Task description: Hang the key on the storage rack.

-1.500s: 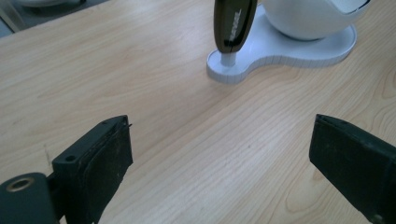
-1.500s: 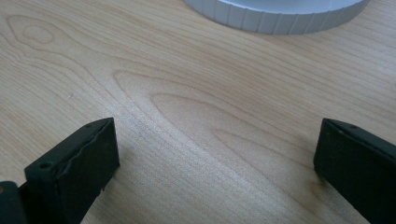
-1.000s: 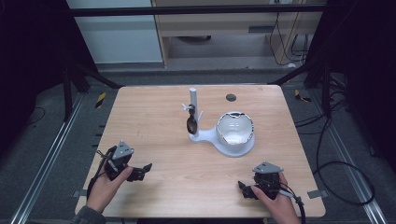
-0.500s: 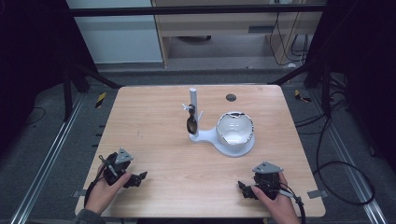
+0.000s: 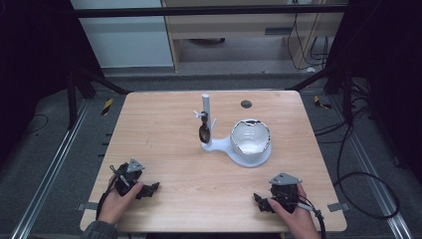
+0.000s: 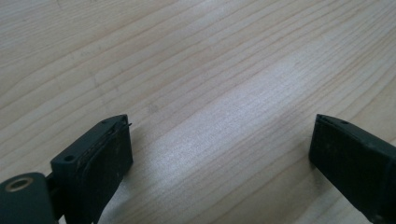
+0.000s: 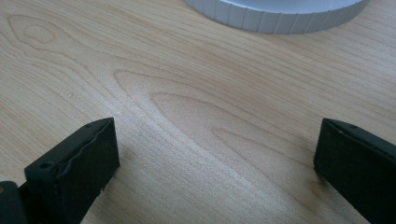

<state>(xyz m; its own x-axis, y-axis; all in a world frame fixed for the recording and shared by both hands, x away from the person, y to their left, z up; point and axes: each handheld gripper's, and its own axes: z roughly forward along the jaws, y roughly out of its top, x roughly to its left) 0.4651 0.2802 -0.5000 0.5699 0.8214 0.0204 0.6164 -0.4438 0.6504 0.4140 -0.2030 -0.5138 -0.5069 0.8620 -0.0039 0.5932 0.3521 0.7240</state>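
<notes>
A white stand sits mid-table, with an upright post and a round bowl-shaped dish. A pair of dark sunglasses hangs from the post. My left gripper rests low near the table's front left, held in a hand, and is open; in the left gripper view its jaws stand wide apart over bare wood. My right gripper lies near the front right, also open, and in the right gripper view nothing is between its jaws. The stand's ribbed white rim lies ahead of it.
The wooden table has a small dark round grommet near its far edge. Black frame posts, cables and floor rails surround the table. Bare wood stretches between both grippers and the stand.
The left hand and its gripper have drawn back a little toward the table's near edge and lowered. The right gripper and the stand have stayed put.
</notes>
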